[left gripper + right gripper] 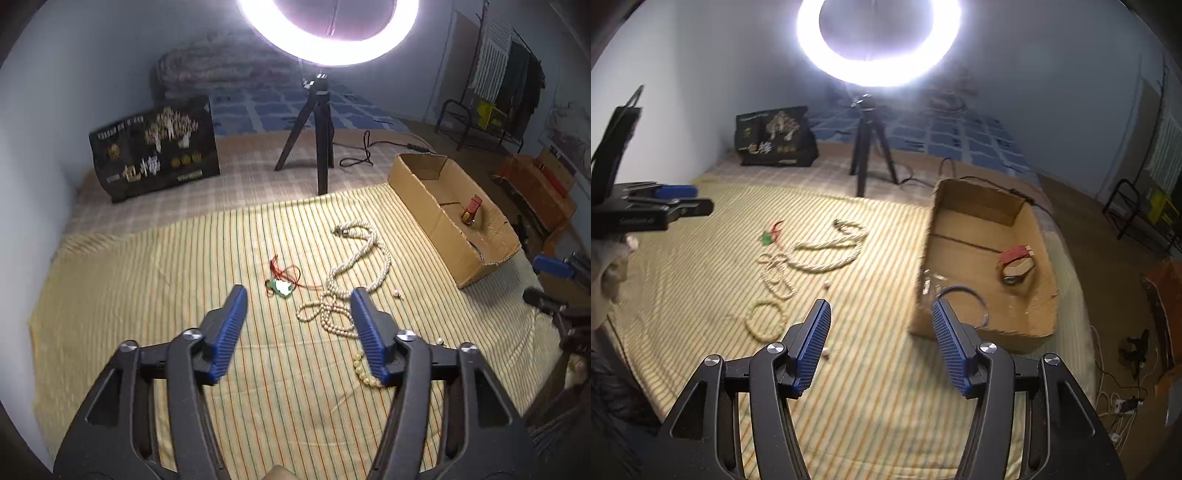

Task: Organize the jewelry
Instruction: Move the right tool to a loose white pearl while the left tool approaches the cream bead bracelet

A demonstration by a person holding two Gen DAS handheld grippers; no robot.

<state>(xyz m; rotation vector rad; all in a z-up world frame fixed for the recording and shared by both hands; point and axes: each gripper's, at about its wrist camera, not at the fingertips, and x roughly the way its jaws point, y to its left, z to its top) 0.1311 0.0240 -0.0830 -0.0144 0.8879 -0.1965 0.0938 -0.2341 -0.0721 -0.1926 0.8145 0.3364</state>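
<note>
Left claw point(299, 295): spread apart, nothing between the blue ribbed pads, hung over the bed at lower centre of the left wrist view.
Right claw point(881, 308): likewise released and empty, at lower centre of the right wrist view, aimed between the loose jewelry and the box.
Bed cover: yellow striped cloth point(147, 295) filling the middle of both views, carrying everything.
Loose jewelry: long twisted white pearl necklace point(364, 254) at centre of the left view; thinner strand of small pearl beads point(325, 314) looped just below it, seemingly overlapping; green pendant on red cord point(282, 286) to their left; cream bead bracelet point(764, 319) at lower left of the right view.
Container: open brown cardboard box point(1034, 225) at right of centre, already holding a small red and tan trinket point(1015, 264) and a thin metal bangle point(964, 306) near the front wall.
Stray bits: tiny pale beads or studs point(397, 292) scattered near the strands, too small to identify.
Risk, tangling: lifting one pearl strand likely to drag the other, given the overlap.
Risk, cloth: soft cover easily pinched along with a thin cord or bead.
Risk, small pieces: easily missed or flicked off the bed by a claw sweep.
Risk, box: light cardboard, front wall ragged, liable to shift if nudged.
Obstructions: black tripod point(314, 133) of the glaring ring light point(328, 26) and its cable behind the work area; black printed bag point(155, 147) at upper left; neither in the direct path.
</note>
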